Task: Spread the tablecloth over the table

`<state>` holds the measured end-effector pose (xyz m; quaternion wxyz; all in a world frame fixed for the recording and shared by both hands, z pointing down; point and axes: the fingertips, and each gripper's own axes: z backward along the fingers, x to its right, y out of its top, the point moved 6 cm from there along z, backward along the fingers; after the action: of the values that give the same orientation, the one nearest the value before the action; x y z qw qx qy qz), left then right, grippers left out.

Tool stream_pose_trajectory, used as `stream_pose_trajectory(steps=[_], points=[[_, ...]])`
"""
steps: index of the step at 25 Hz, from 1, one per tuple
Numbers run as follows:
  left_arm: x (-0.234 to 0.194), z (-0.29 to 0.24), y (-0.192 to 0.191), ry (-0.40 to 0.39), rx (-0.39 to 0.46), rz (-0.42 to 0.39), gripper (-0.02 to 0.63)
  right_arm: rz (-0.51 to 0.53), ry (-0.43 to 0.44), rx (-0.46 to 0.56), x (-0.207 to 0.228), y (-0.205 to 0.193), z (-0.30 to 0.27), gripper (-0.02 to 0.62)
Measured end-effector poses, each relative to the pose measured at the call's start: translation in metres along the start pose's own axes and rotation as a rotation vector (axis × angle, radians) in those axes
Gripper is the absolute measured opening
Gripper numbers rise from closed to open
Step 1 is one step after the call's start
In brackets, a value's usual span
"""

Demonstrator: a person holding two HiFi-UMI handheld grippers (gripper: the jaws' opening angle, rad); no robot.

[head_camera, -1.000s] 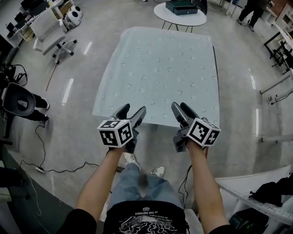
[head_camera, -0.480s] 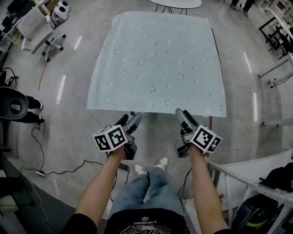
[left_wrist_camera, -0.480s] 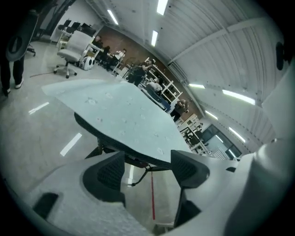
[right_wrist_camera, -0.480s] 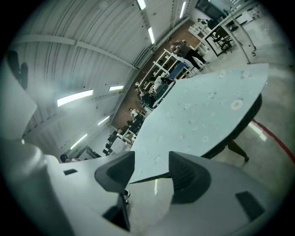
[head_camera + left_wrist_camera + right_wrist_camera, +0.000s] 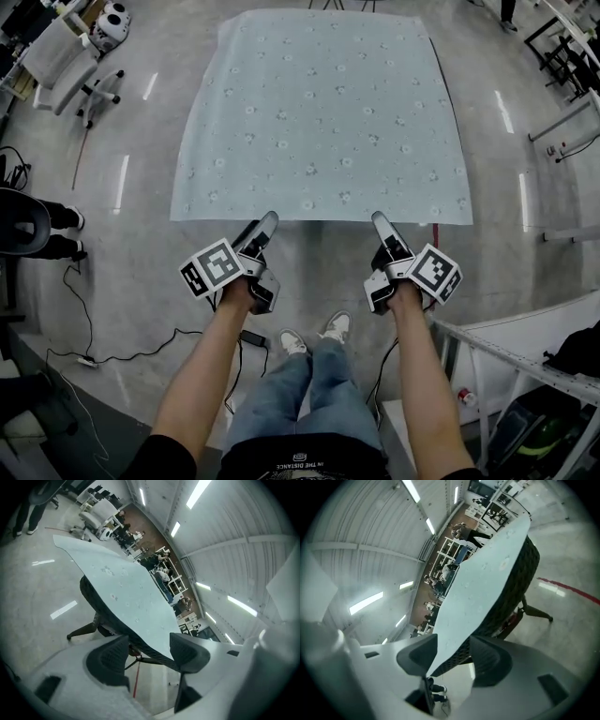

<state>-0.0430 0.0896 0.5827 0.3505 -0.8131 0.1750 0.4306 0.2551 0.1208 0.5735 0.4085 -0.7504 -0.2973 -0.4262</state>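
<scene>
A pale blue tablecloth (image 5: 319, 103) with small flower prints lies spread over the table, and its near edge hangs toward me. My left gripper (image 5: 260, 225) points at that edge left of centre. In the left gripper view the cloth (image 5: 126, 592) and its dark mesh underside run between the pads of the left gripper (image 5: 147, 651); its jaws have just been closing, and a gap still shows. My right gripper (image 5: 382, 225) is at the same edge right of centre. In the right gripper view the cloth edge (image 5: 487, 583) passes between the spread pads of the right gripper (image 5: 452, 656).
A white office chair (image 5: 66, 61) stands at the upper left. A person's shoes (image 5: 56, 230) are at the left edge. A black cable (image 5: 122, 356) runs over the grey floor. A white frame (image 5: 525, 361) stands at the lower right. My own feet (image 5: 314, 333) are below the grippers.
Both grippers have sunk and rolled, and now sit at the cloth's near edge instead of over it. The cloth's near edge has come down and lies straighter.
</scene>
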Motion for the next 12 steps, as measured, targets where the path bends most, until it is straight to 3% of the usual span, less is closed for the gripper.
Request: stream_pose_trajectory(steps=[7, 12], points=[[0.002, -0.004, 0.011, -0.007, 0.037, 0.031, 0.173, -0.091, 0.009, 0.000, 0.002, 0.004, -0.013, 0.177], [-0.002, -0.009, 0.013, 0.035, 0.045, 0.023, 0.064, -0.170, -0.038, 0.008, 0.015, 0.005, -0.011, 0.061]])
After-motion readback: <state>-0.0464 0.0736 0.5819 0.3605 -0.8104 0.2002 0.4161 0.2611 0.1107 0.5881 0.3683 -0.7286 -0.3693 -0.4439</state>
